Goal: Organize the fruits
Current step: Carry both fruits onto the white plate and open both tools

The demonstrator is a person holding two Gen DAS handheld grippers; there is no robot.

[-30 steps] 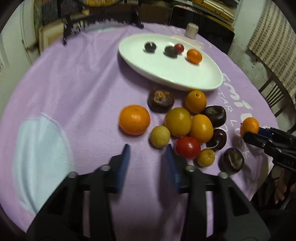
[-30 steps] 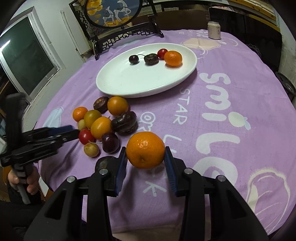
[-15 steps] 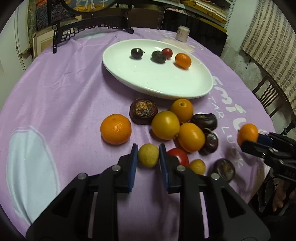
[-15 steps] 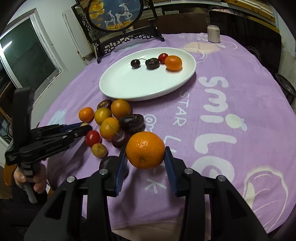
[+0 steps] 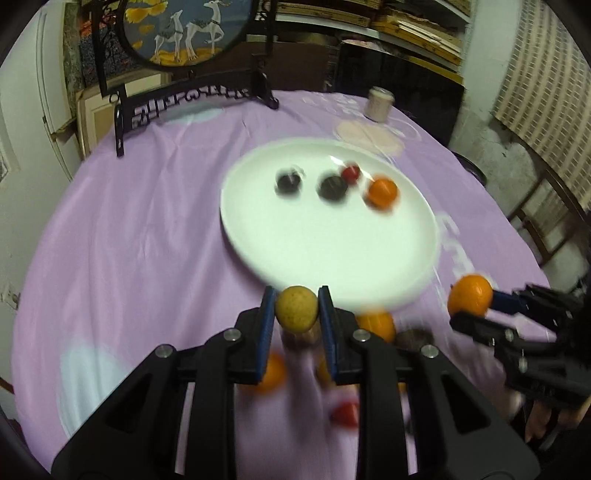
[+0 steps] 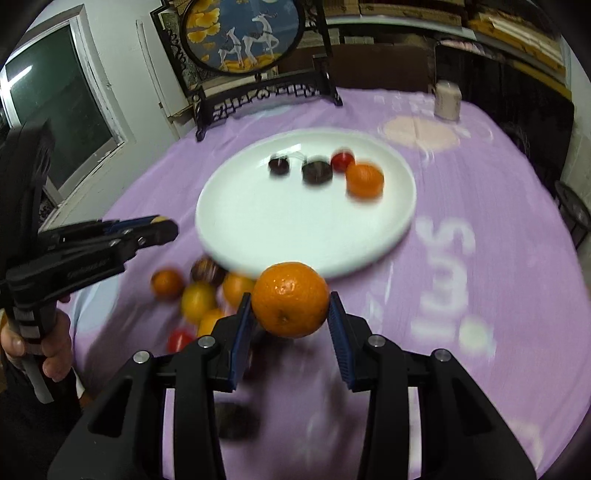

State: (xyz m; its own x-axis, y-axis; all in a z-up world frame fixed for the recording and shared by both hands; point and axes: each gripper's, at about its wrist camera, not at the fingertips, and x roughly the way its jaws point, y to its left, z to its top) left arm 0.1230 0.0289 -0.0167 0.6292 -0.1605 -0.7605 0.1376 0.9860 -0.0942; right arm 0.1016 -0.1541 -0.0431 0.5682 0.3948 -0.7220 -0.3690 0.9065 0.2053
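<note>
My left gripper (image 5: 296, 309) is shut on a small yellow-green fruit (image 5: 296, 308) and holds it above the table, just short of the white plate (image 5: 325, 254). My right gripper (image 6: 290, 314) is shut on an orange (image 6: 290, 299), also lifted near the plate's (image 6: 295, 236) front rim. The plate carries several small fruits: two dark ones, a red one and a small orange (image 5: 382, 192). A blurred pile of loose fruits (image 6: 199, 299) lies on the purple cloth below both grippers. The right gripper with its orange also shows in the left wrist view (image 5: 471, 300).
A round table under a purple cloth (image 5: 147, 221). A dark carved stand with a round deer painting (image 5: 184, 33) stands at the back edge. A small pale jar (image 5: 378, 103) sits at the far right. A chair (image 5: 546, 221) stands beside the table on the right.
My left gripper closed on the yellow-green fruit, lifted it from the pile and moved toward the plate. My right gripper carried its orange forward toward the plate too.
</note>
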